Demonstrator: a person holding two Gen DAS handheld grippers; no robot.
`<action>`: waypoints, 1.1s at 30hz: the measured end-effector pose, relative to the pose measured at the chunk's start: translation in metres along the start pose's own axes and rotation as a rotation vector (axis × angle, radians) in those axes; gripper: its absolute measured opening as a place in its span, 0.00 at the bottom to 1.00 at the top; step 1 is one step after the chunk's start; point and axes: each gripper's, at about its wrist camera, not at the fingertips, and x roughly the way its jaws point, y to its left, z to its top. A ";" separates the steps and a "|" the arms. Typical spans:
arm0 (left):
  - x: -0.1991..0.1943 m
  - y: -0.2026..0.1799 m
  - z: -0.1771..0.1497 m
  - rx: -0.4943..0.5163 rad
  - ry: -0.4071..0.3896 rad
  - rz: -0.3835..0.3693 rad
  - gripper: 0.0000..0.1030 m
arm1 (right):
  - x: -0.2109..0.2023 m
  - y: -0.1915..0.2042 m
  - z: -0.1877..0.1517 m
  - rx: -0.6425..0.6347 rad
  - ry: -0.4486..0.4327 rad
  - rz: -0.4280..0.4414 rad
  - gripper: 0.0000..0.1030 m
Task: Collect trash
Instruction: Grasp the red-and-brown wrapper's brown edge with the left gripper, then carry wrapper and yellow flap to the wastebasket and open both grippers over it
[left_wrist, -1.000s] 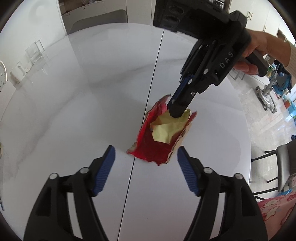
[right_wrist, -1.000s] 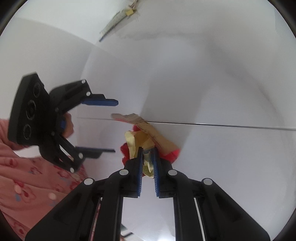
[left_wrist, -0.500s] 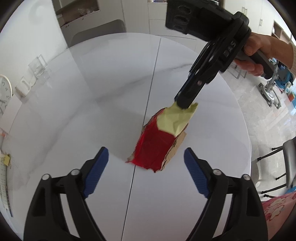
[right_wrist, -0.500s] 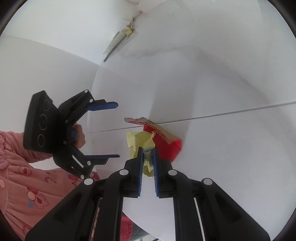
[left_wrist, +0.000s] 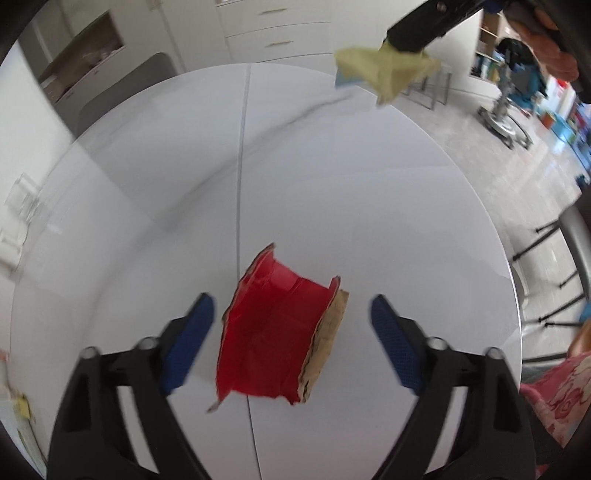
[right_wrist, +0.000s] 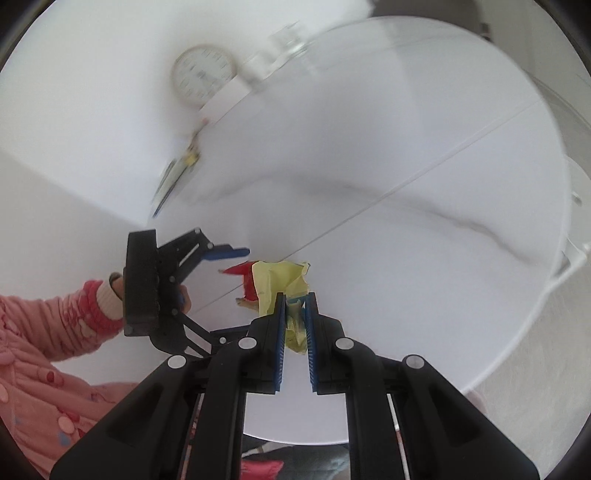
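A torn red cardboard piece (left_wrist: 277, 328) lies on the round white table (left_wrist: 369, 206), between the spread fingers of my left gripper (left_wrist: 291, 325), which is open and low over it. My right gripper (right_wrist: 295, 314) is shut on a crumpled yellow paper (right_wrist: 282, 282) and holds it high above the table. In the left wrist view the yellow paper (left_wrist: 384, 72) hangs at the top right, well clear of the red piece. In the right wrist view the red piece (right_wrist: 243, 273) peeks out behind the paper.
A round clock (right_wrist: 203, 75) and papers (right_wrist: 173, 173) lie at the table's far side. A grey chair (left_wrist: 129, 88) stands behind the table. Another chair (left_wrist: 569, 258) and floor clutter are at the right.
My right gripper has lifted the yellow paper out of the red piece and carried it up and away. My left gripper has moved closer around the red piece.
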 end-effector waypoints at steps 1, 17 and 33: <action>0.002 -0.003 -0.001 0.012 0.017 -0.014 0.60 | -0.005 -0.002 -0.006 0.019 -0.018 -0.005 0.11; -0.006 0.016 0.004 -0.027 -0.012 -0.036 0.19 | -0.029 0.001 -0.041 0.109 -0.075 -0.067 0.11; -0.020 0.008 0.020 -0.135 -0.003 0.053 0.06 | -0.070 0.001 -0.060 0.085 -0.102 -0.080 0.11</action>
